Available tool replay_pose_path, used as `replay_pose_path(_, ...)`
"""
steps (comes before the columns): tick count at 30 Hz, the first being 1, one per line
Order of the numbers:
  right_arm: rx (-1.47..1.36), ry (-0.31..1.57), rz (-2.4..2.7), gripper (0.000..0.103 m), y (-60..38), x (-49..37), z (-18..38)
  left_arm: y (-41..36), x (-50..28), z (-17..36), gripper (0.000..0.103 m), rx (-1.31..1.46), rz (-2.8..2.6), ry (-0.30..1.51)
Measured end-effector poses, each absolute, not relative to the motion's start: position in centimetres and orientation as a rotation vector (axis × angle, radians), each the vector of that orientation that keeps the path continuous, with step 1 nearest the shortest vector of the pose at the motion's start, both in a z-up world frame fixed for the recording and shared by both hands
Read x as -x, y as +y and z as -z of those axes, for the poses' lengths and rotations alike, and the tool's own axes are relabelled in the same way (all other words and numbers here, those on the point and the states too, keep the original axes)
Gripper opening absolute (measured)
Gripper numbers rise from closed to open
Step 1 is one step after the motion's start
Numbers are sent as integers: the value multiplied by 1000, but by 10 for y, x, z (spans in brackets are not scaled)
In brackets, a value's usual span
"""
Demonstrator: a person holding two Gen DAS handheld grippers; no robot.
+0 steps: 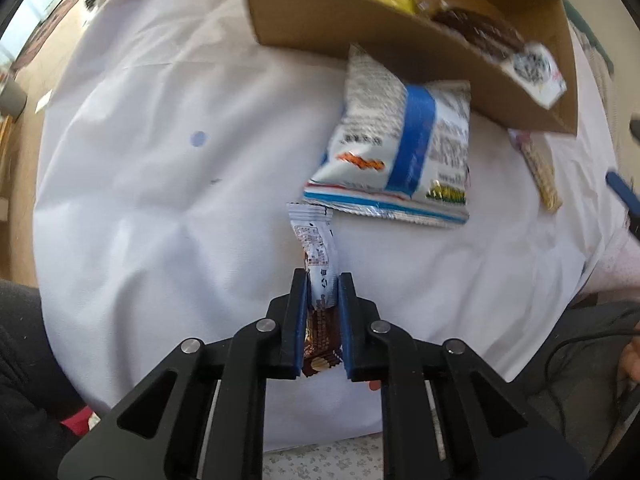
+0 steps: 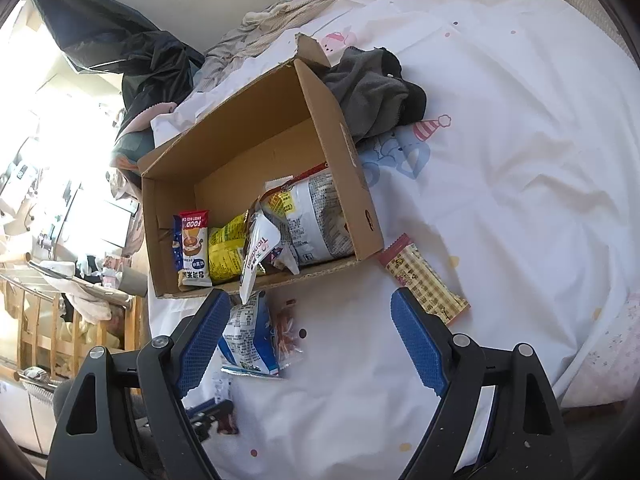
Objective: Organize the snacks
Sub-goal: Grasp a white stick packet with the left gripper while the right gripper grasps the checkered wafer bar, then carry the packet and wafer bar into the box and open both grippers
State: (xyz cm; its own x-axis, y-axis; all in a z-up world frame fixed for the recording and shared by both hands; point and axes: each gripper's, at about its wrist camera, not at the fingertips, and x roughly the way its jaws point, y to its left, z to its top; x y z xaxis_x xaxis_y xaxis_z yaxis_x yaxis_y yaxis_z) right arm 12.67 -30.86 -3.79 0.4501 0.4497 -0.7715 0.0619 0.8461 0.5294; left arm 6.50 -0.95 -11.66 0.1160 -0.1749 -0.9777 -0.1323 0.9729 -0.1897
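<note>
White bedsheet (image 2: 500,200) with small coloured dots and cartoon prints covers the bed. Grey garment (image 2: 372,88) lies crumpled on it. Black plastic bag (image 2: 120,52) against a pale wall. Strong daylight from the left, overexposed. Wooden rack (image 2: 52,320) beside the bed, cloths draped over it.

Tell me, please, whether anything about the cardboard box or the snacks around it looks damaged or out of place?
Yes. The cardboard box has a torn, ragged flap at its far corner. One white packet hangs over the box's near wall instead of lying inside. A blue-and-white bag and a checked snack bar lie loose on the sheet outside it.
</note>
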Motion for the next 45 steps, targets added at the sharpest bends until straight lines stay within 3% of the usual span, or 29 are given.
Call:
replay_pose_path(12,-490,1232,-14,85,-341,-132,69,20,-85,66,4,309,15,1276)
replay_pose_path(20,-160,1391,28,82,-304,-166,114,28,-85,74,3,358,-10,1293)
replay_pose_path(22,-100,1401,9,76,-293,-174,121,36,-84,78,4,373,-36,1304)
replay_pose_path(24,-36,1415,4,71,-284,-180,130,39,-85,88,11,367,-63,1355)
replay_pose_path(26,48,1421,17,63,-275,-183,139,39,-84,100,44,340,-90,1399)
replay_pose_path(27,79,1422,23,59,-273,-183,141,38,-83,105,49,330,-100,1415)
replay_pose_path(28,101,1416,23,46,-272,-181,141,37,-82,110,50,321,-108,1430)
replay_pose_path(29,88,1418,-1,28,-272,-179,140,34,-81,120,50,299,-115,1454)
replay_pose_path(32,44,1421,-58,28,-270,-168,134,23,-79,136,46,221,-104,1483)
replay_pose_path(33,13,1427,-80,28,-269,-164,133,20,-80,136,39,189,-101,1471)
replay_pose_path(34,-45,1437,-116,28,-270,-157,130,17,-80,136,21,163,-95,1464)
replay_pose_path(35,-92,1442,-154,28,-269,-150,126,15,-81,137,12,148,-87,1469)
replay_pose_path(45,-235,1363,-425,28,-247,-99,86,26,-73,99,11,175,-93,1365)
